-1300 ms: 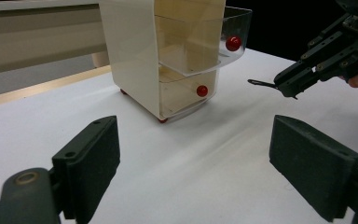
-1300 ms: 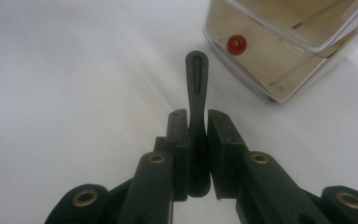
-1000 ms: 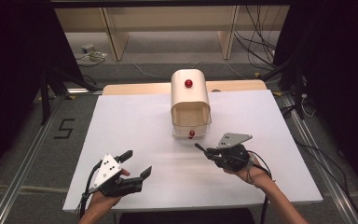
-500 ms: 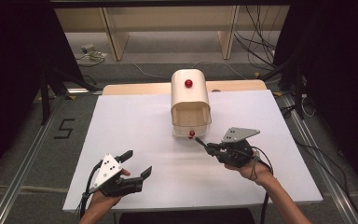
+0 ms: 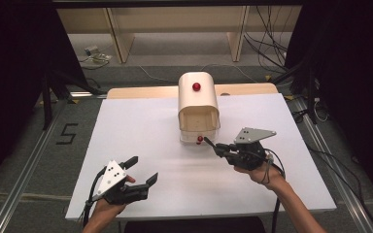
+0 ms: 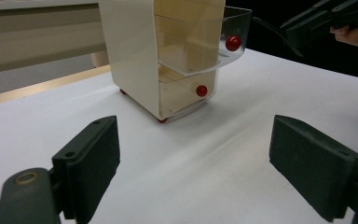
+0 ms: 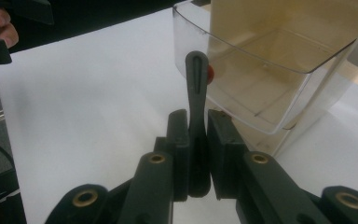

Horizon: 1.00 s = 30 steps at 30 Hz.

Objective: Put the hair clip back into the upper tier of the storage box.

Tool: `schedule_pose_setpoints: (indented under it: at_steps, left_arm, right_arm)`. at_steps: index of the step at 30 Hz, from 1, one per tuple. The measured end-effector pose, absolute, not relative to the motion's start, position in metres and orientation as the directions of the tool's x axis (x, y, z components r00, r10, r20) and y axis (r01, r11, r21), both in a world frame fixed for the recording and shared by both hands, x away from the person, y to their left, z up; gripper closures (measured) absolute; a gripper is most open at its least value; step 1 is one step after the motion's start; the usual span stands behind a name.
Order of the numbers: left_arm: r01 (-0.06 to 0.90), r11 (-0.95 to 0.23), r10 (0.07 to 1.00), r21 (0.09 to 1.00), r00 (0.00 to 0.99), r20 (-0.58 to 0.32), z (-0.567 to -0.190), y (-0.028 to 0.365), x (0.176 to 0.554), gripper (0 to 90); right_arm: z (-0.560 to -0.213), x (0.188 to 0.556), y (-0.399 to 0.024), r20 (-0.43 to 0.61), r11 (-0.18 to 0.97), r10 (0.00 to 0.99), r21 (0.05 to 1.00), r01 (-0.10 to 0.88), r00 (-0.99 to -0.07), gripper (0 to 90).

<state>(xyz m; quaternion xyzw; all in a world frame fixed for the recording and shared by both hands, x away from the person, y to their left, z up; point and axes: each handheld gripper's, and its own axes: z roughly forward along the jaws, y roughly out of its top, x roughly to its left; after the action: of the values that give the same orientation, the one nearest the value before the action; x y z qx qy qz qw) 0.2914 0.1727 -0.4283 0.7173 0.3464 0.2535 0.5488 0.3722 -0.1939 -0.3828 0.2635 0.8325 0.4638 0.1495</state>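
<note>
My right gripper (image 7: 196, 154) clamps a slim dark grey plastic tool (image 7: 196, 88), tip seemingly at the red knob (image 7: 210, 73) of the clear drawer (image 7: 261, 79), twelve o'clock, for pulling; left gripper (image 5: 142, 171) idles agape.

My right gripper (image 5: 212, 145) holds a dark tool at the cabinet's (image 5: 198, 104) lower red knob (image 5: 200, 139) — left gripper (image 5: 143, 171) rests apart, gaping.

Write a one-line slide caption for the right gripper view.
Right gripper clamps a thin black tool, its tip at the red knob of the pulled-out clear drawer.
</note>
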Motion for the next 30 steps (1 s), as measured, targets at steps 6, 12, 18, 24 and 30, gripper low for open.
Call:
schedule_pose_setpoints:
  at_steps: [6, 12, 18, 24, 30]
  left_arm:
    - [0.219, -0.155, 0.776, 0.963, 0.63, -0.018, -0.428, 0.173, 0.292, 16.0]
    - [0.218, -0.156, 0.776, 0.963, 0.63, -0.017, -0.428, 0.173, 0.291, 16.0]
    - [0.219, -0.15, 0.778, 0.964, 0.628, -0.022, -0.428, 0.173, 0.292, 16.0]
    - [0.218, -0.156, 0.777, 0.963, 0.63, -0.017, -0.429, 0.172, 0.292, 16.0]
    - [0.22, -0.156, 0.776, 0.963, 0.631, -0.019, -0.429, 0.172, 0.292, 16.0]
  right_arm:
    - [-0.378, 0.373, -0.194, -0.005, 0.417, 0.578, 0.861, 0.29, -0.816, 80.3]
    - [-0.373, 0.374, -0.192, -0.007, 0.408, 0.578, 0.868, 0.281, -0.816, 80.3]
    - [-0.368, 0.377, -0.19, -0.005, 0.396, 0.575, 0.877, 0.272, -0.818, 80.3]
    - [-0.364, 0.379, -0.189, 0.002, 0.383, 0.574, 0.884, 0.27, -0.819, 80.3]
    - [-0.358, 0.383, -0.19, 0.007, 0.362, 0.578, 0.894, 0.265, -0.816, 80.3]
